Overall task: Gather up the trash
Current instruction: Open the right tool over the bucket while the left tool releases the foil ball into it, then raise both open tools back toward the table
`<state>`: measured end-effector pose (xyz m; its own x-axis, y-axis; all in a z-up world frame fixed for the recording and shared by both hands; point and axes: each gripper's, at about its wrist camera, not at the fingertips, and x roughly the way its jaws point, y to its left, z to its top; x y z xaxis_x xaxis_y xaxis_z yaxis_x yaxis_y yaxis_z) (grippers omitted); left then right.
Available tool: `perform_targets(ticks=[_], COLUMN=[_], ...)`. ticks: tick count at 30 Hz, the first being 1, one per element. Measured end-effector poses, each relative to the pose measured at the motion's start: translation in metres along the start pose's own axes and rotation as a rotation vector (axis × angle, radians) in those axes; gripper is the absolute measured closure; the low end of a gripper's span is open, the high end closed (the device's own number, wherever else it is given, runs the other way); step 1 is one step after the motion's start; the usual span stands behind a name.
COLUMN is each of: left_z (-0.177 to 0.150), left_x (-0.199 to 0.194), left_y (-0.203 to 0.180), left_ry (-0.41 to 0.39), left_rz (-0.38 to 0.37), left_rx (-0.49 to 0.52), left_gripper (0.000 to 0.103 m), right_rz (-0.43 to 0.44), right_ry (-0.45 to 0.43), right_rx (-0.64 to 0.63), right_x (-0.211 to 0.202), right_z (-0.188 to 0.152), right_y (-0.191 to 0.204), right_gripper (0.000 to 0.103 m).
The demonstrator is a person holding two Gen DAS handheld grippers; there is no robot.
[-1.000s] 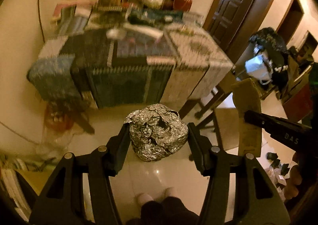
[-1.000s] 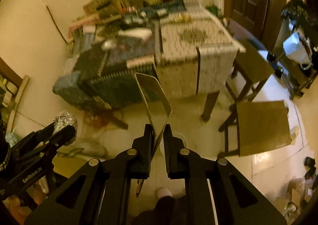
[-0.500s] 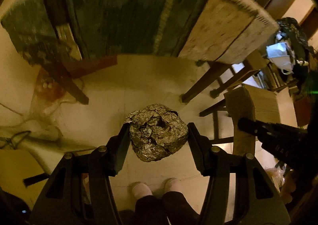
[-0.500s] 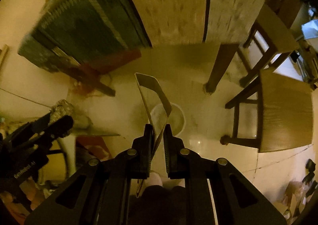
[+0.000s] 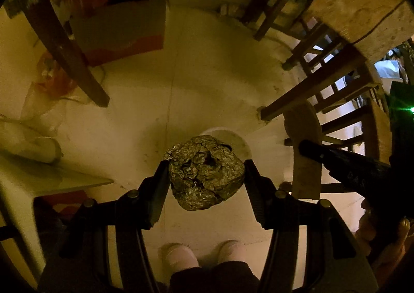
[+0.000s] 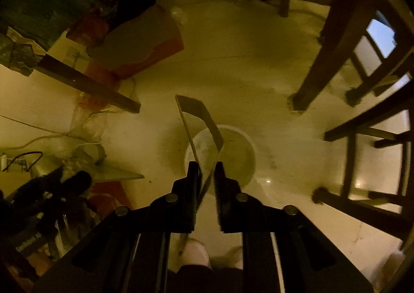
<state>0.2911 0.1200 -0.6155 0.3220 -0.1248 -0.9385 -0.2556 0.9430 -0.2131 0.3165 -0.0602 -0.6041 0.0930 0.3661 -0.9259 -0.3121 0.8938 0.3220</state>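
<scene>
Both loads poised over round white floor bucket [image 6: 234,153] for drop: crumpled silver foil ball [image 5: 205,172] clamped broadside in left gripper [image 5: 205,184], flat tan cardboard strip [image 6: 200,132] pinched edge-on in right gripper [image 6: 207,176] (release apparently next).

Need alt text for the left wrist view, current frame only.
The left gripper holds a crumpled ball of foil between its fingers, above a white bucket on the pale floor. The right gripper enters from the right holding a flat piece of cardboard, with chair legs behind and the person's feet at the bottom.
</scene>
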Motion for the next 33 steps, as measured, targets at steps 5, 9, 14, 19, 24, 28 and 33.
perform_targets(ticks=[5, 9, 14, 19, 24, 28, 33], left_z=[0.001, 0.003, 0.007, 0.015, 0.022, 0.026, 0.032], left_x=[0.025, 0.037, 0.043, 0.046, 0.046, 0.031, -0.008], left_y=[0.001, -0.006, -0.019, -0.037, -0.055, -0.065, -0.072], left_ry=[0.022, 0.039, 0.054, 0.071, 0.107, 0.107, 0.082], left_rz=[-0.004, -0.006, -0.028, -0.068, -0.065, -0.048, -0.031], left_rx=[-0.008, -0.001, 0.009, 0.019, 0.032, 0.060, 0.091], left_gripper=[0.047, 0.047, 0.047, 0.041, 0.035, 0.035, 0.035], right_rz=[0.015, 0.008, -0.005, -0.021, -0.032, -0.041, -0.042], right_ry=[0.005, 0.013, 0.009, -0.010, -0.033, -0.051, -0.065], right_rx=[-0.020, -0.034, -0.031, -0.017, -0.009, -0.008, 0.000], right_x=[0.022, 0.024, 0.013, -0.005, -0.031, -0.049, -0.081], right_z=[-0.001, -0.002, 0.000, 0.003, 0.006, 0.010, 0.015], right_y=[-0.002, -0.007, -0.015, -0.022, -0.021, -0.020, -0.011], right_gripper=[0.056, 0.054, 0.054, 0.054, 0.054, 0.054, 0.054])
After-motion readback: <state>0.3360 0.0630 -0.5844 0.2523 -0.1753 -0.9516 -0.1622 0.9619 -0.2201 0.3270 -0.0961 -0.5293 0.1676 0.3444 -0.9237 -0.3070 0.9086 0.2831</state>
